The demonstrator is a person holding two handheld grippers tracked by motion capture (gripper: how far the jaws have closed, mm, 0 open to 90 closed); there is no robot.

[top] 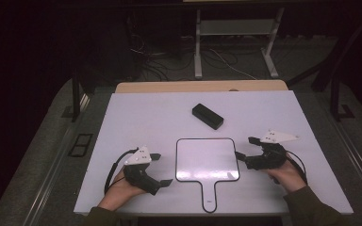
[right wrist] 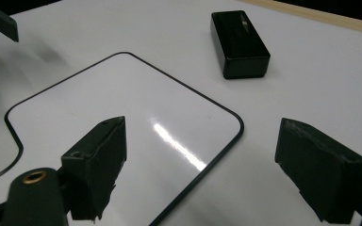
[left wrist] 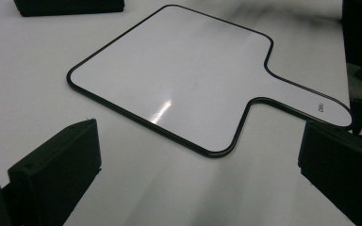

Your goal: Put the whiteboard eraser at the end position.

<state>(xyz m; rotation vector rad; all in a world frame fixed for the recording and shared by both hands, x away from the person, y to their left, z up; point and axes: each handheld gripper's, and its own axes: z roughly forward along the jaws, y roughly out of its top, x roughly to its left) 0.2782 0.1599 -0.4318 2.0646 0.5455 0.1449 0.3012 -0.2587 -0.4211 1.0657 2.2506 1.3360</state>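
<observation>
Whiteboard paddle flat on the bench, both claws open beside it

Whiteboard paddle (top: pixel 207 159) lies flat on the white bench (top: pixel 141 113), toward your edge, with its short handle pointing back at you. Your right claw (top: pixel 246 149) sits just beside the paddle's right edge, jaws spread wide and empty; in the right gripper view one jaw hangs over the paddle's (right wrist: pixel 122 117) glossy face and the other over bare bench past its corner. Your left claw (top: pixel 161 168) rests a little off the paddle's left edge, jaws also wide with nothing between them; in the left gripper view the paddle (left wrist: pixel 184 70) lies ahead of them. Beyond the paddle's far edge, well apart from it, a black box (top: pixel 208 116) lies at a slant.
</observation>
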